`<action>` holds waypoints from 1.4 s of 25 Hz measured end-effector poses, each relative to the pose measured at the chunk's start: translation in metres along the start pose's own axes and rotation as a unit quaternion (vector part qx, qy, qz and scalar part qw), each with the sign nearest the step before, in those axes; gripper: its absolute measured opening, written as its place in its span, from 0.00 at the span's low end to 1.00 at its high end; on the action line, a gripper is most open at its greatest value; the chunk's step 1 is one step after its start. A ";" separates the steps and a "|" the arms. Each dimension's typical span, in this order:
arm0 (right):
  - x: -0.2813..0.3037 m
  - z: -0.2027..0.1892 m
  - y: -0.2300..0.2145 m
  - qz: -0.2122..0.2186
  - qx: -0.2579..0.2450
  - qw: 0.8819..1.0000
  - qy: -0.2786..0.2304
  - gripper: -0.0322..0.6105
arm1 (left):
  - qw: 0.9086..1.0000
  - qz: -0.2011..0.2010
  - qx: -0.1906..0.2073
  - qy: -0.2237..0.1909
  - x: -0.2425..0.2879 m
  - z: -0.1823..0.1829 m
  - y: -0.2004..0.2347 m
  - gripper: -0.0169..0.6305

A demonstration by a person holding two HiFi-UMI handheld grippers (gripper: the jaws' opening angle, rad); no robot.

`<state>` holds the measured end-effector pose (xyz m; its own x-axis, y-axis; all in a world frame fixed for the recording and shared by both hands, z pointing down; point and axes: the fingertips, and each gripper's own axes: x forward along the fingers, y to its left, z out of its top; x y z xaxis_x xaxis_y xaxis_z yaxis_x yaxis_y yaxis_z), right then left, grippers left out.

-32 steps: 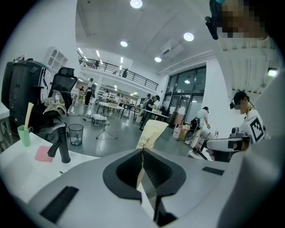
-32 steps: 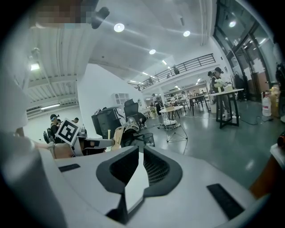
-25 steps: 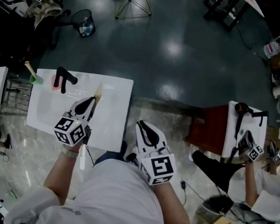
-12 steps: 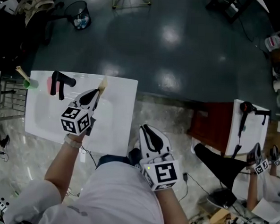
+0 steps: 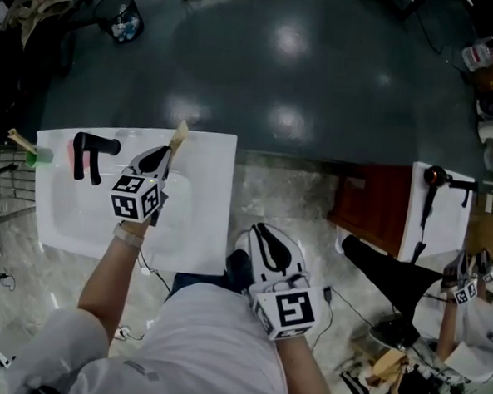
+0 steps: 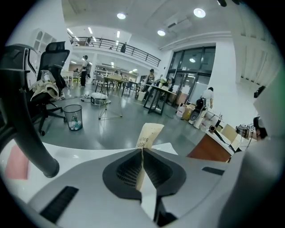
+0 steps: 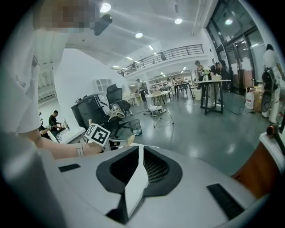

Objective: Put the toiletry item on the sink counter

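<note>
While the right gripper (image 5: 259,232) hangs close to the person's body with its jaws pressed together on nothing, the left gripper (image 5: 166,155) is clenched on a thin, flat, cream paper packet (image 6: 148,136). The packet juts past the jaw tips above the white sink counter (image 5: 209,190), near its far edge and right of the black tap (image 5: 89,149). Its dark print is half covered by the jaws and its contents are hidden. Whether it touches the counter cannot be told.
</note>
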<state>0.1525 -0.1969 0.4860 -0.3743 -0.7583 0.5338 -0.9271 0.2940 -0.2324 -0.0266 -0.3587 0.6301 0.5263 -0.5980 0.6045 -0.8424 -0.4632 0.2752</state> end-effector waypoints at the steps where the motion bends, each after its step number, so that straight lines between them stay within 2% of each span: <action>1: 0.001 -0.001 -0.002 -0.003 0.001 1.000 0.003 0.11 | 1.000 0.002 0.002 0.005 0.004 -0.002 0.002 0.06; 9: 0.001 -0.004 -0.018 -0.020 0.011 1.000 0.011 0.11 | 0.999 0.017 0.023 0.033 0.030 -0.013 0.007 0.06; 15: 0.002 -0.003 -0.020 -0.024 0.011 1.000 0.015 0.11 | 0.998 0.036 0.039 0.037 0.036 -0.011 0.014 0.07; 21: -0.002 -0.004 -0.025 -0.024 0.013 1.000 0.013 0.11 | 0.997 0.044 0.040 0.041 0.037 -0.012 0.014 0.19; 27: -0.007 -0.004 -0.023 -0.019 0.011 1.000 0.002 0.11 | 0.998 0.052 0.032 0.030 0.022 -0.006 0.016 0.28; 35: -0.018 0.004 -0.015 0.005 0.001 1.000 -0.017 0.11 | 0.999 0.048 0.023 0.002 -0.023 0.015 -0.007 0.29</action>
<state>0.1730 -0.1896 0.4768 -0.3835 -0.7742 0.5035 -0.9229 0.3016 -0.2393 -0.0307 -0.3516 0.6033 0.4430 -0.6386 0.6293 -0.8826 -0.4341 0.1808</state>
